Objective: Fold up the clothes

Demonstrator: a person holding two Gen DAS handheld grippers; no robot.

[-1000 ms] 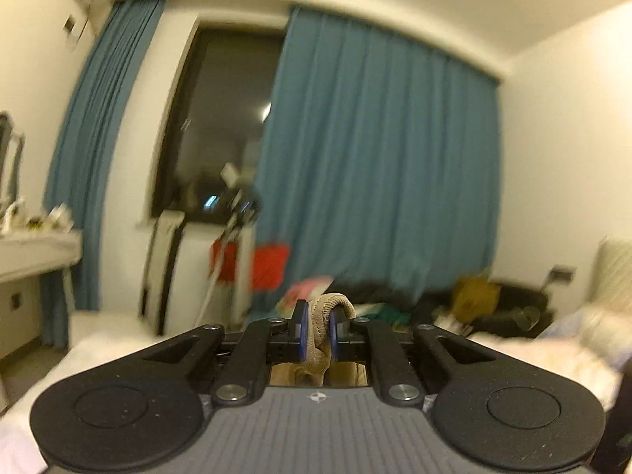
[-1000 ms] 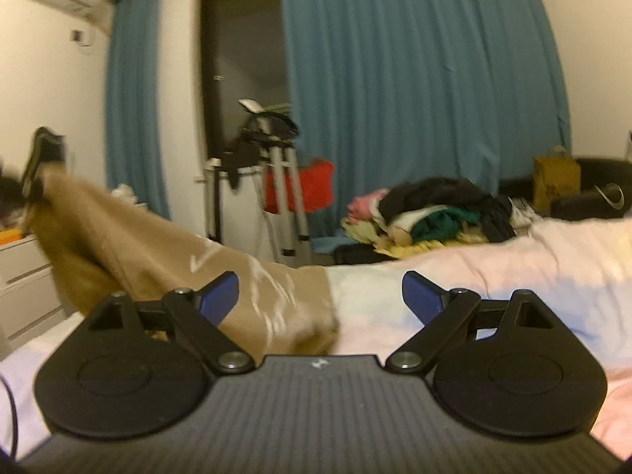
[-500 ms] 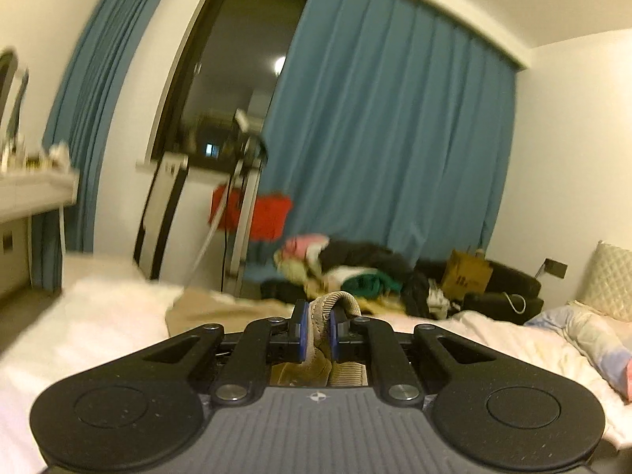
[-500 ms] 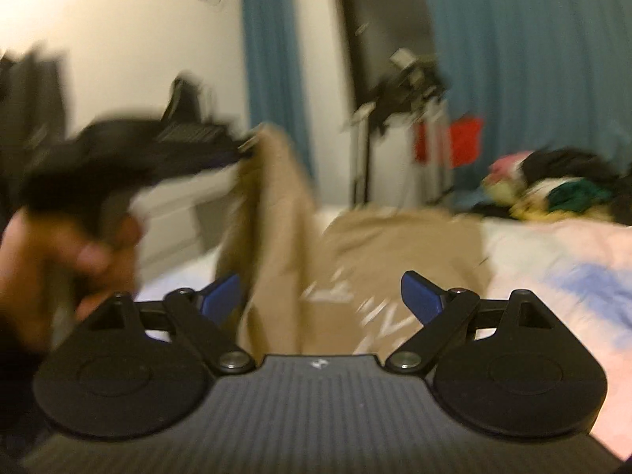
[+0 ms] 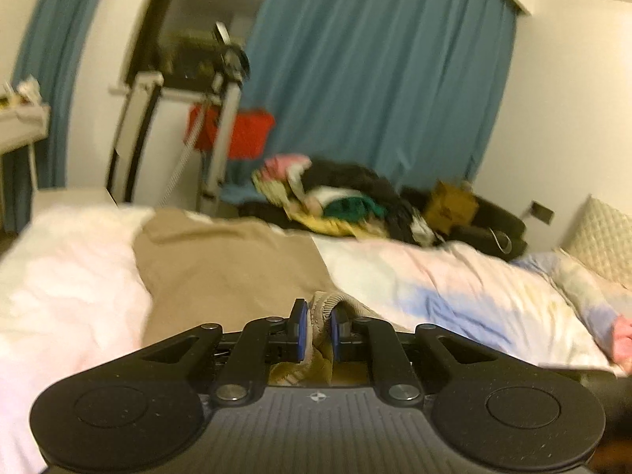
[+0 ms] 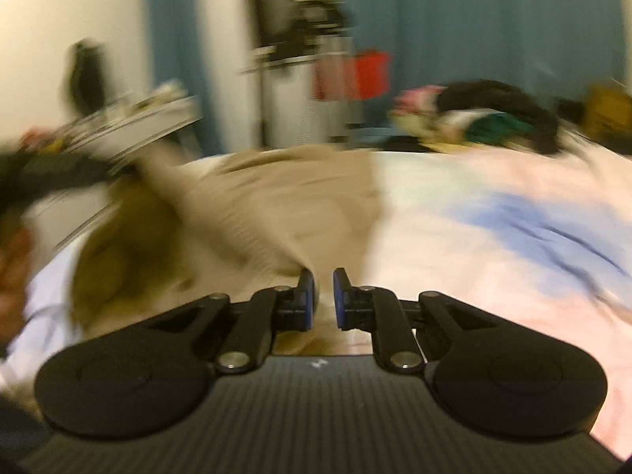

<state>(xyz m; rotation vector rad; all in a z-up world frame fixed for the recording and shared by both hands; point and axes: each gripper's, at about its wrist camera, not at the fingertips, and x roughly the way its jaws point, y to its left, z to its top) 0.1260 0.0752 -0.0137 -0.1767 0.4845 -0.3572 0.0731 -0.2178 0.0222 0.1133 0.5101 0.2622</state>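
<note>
The right gripper point(image 6: 324, 296) has just snapped closed at the tan garment's point(image 5: 229, 264) near edge on the bed point(image 5: 454, 276); whether it caught cloth is unclear. The left gripper point(image 5: 319, 328), lowered, stays clenched on its ribbed hem at six o'clock.

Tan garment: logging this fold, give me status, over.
Left gripper shut on tan garment hem. Right gripper shut, grip unclear through blur. Garment spread on bed. Nothing in the way.
</note>
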